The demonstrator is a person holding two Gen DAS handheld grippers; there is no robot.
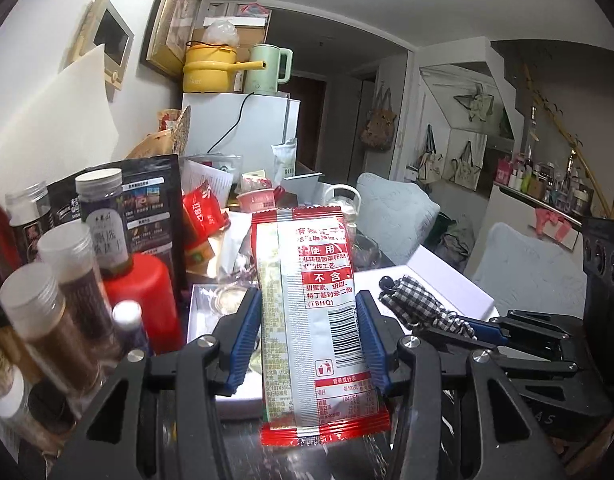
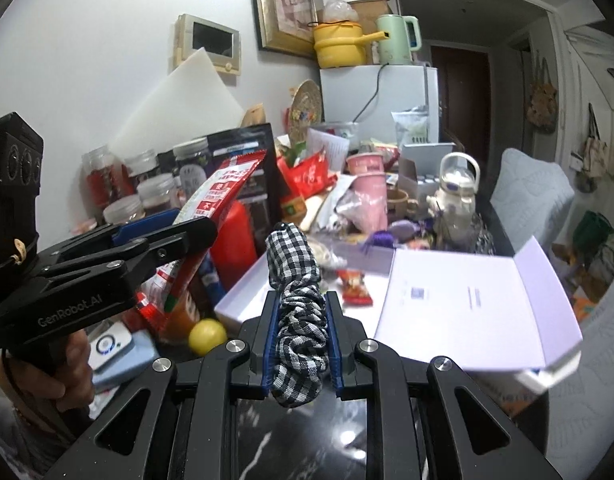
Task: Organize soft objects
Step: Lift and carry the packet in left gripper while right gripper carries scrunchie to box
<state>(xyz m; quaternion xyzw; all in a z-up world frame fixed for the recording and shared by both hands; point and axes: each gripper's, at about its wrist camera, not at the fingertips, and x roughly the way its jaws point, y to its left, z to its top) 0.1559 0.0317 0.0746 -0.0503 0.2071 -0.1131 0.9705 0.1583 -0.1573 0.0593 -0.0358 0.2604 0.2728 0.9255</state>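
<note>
left gripper (image 1: 309,320) clamps the packet (image 1: 307,304) dead centre, right gripper (image 2: 301,340) pinches the scrunchie (image 2: 297,300) — both held aloft. risk: the slick packet could slide out, or the scrunchie snag. below, a dark marbled table, open white box (image 2: 467,292) at 3 o'clock, jars (image 1: 47,304) at 9 — cramped, cluttered room.

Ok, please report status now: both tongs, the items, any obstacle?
Left tongs shut on red-and-silver snack packet. Right tongs shut on black-and-white checked fabric scrunchie. Open white cardboard box ahead, clutter around.
</note>
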